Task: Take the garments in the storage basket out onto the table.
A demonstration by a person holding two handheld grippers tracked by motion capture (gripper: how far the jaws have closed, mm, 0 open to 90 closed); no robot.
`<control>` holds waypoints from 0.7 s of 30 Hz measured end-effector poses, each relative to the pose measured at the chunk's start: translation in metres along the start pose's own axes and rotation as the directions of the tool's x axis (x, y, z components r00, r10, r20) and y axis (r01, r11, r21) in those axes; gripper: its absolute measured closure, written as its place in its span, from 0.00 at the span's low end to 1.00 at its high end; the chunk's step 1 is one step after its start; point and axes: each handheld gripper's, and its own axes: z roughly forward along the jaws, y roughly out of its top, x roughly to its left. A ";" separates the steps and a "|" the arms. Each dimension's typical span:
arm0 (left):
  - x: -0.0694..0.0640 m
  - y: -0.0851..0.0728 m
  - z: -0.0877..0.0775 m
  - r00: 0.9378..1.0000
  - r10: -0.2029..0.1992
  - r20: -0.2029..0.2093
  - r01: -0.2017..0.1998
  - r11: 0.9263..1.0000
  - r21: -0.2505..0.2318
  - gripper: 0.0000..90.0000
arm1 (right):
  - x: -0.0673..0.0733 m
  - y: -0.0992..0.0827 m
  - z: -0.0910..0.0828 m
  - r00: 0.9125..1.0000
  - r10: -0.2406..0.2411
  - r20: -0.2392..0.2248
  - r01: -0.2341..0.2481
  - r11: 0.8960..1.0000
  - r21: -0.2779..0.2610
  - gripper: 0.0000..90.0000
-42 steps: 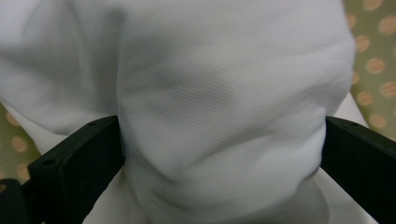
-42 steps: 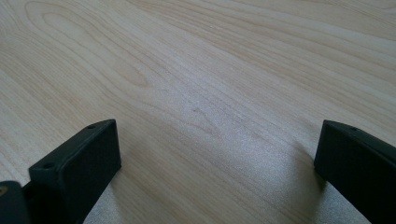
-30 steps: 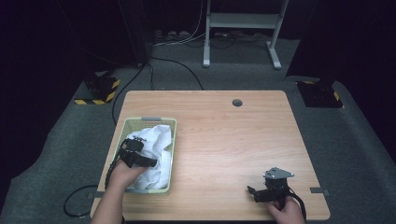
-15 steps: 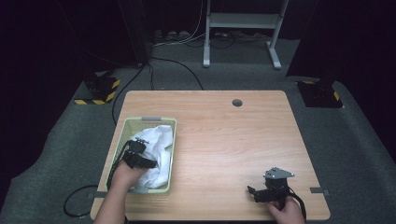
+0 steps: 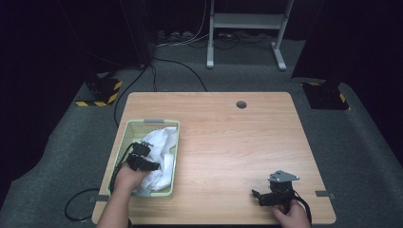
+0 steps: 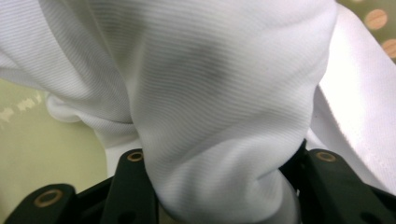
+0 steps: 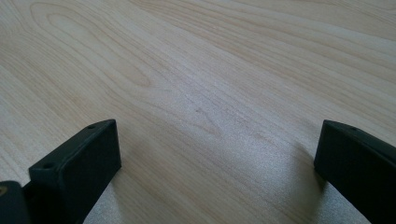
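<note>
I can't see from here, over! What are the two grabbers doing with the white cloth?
Left gripper just closed on white cloth, inside green basket. Right gripper open, over bare table. Nothing in the way.

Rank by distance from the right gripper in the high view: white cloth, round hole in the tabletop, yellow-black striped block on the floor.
From the right gripper:
1. White cloth, in the green basket, left.
2. Round hole, table's far edge.
3. Striped block, floor, far left.
</note>
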 end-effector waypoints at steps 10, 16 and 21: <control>-0.011 0.004 -0.007 0.997 0.042 -0.060 -0.043 0.999 -0.010 0.73 | -0.001 0.000 0.000 1.000 0.008 -0.010 -0.008 1.000 -0.005 0.00; -0.014 0.001 -0.015 0.995 0.058 -0.087 -0.063 0.997 -0.054 0.74 | -0.001 0.000 -0.001 1.000 0.009 -0.012 -0.009 1.000 -0.006 0.00; -0.016 -0.004 -0.022 0.990 0.079 -0.117 -0.090 0.991 -0.098 0.74 | -0.001 0.000 -0.001 1.000 0.010 -0.012 -0.010 1.000 -0.006 0.00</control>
